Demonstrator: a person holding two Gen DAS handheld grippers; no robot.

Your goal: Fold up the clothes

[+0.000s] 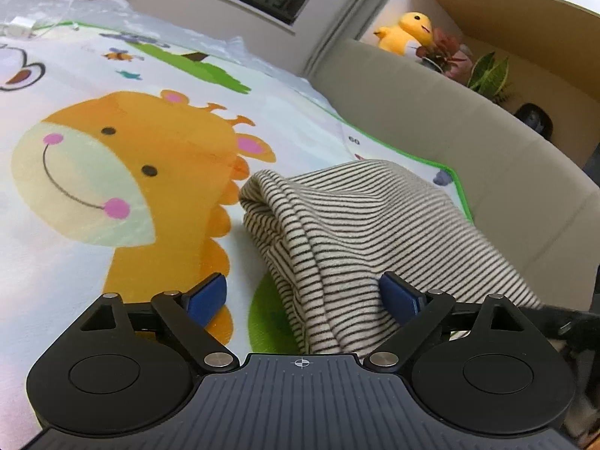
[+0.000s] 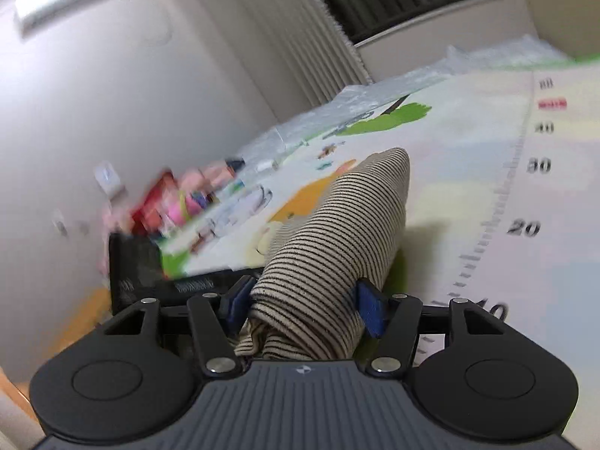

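Observation:
A cream garment with thin dark stripes (image 1: 360,221) lies bunched on a cartoon play mat (image 1: 112,172) with an orange giraffe. My left gripper (image 1: 302,296) is open, its blue pads (image 1: 208,300) wide apart; the cloth's near end lies between them and touches the right pad. In the right wrist view the same striped garment (image 2: 337,232) runs forward from my right gripper (image 2: 305,307), whose blue pads (image 2: 369,311) press a thick fold of it from both sides and hold it a little above the mat (image 2: 468,157).
A beige padded wall (image 1: 431,112) borders the mat on the right, with a yellow plush toy (image 1: 407,32) and potted plants (image 1: 487,75) on a shelf behind. Colourful toys (image 2: 176,202) and a dark box (image 2: 138,266) sit at the mat's left edge. Plastic sheeting (image 1: 56,3) lies at the far end.

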